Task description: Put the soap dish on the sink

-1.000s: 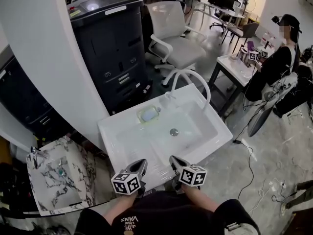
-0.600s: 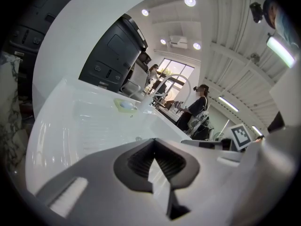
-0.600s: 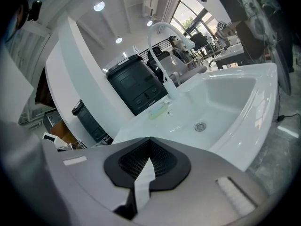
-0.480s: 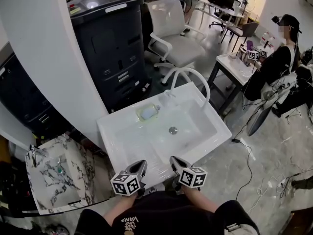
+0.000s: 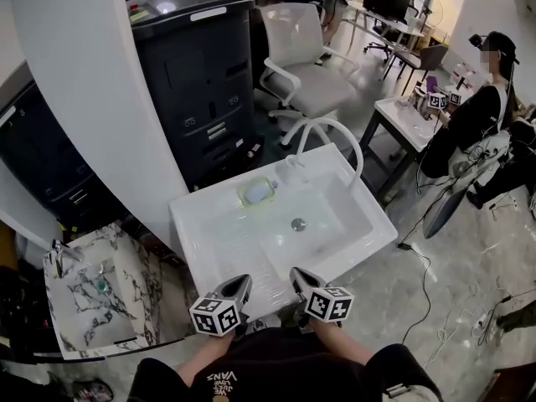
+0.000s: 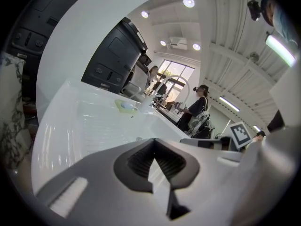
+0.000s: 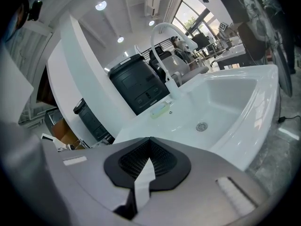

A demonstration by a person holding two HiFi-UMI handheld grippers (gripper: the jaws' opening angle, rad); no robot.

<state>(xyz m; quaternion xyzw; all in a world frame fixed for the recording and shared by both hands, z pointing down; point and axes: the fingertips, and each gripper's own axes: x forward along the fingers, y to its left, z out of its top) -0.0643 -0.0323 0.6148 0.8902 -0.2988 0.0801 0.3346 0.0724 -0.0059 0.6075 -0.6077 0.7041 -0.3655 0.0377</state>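
A pale green soap dish with a light bar of soap in it lies on the back ledge of the white sink, just left of the curved white tap. The dish also shows small in the left gripper view and in the right gripper view. My left gripper and right gripper hover side by side at the sink's near edge, far from the dish. Both are shut with nothing between their jaws.
A dark printer cabinet and a white office chair stand behind the sink. A marble-patterned basin lies at the lower left. A seated person works at a small table on the right; cables trail across the floor.
The head view shifted slightly, so the sink sits a little differently in the frame. Both grippers and the soap dish stayed where they were.
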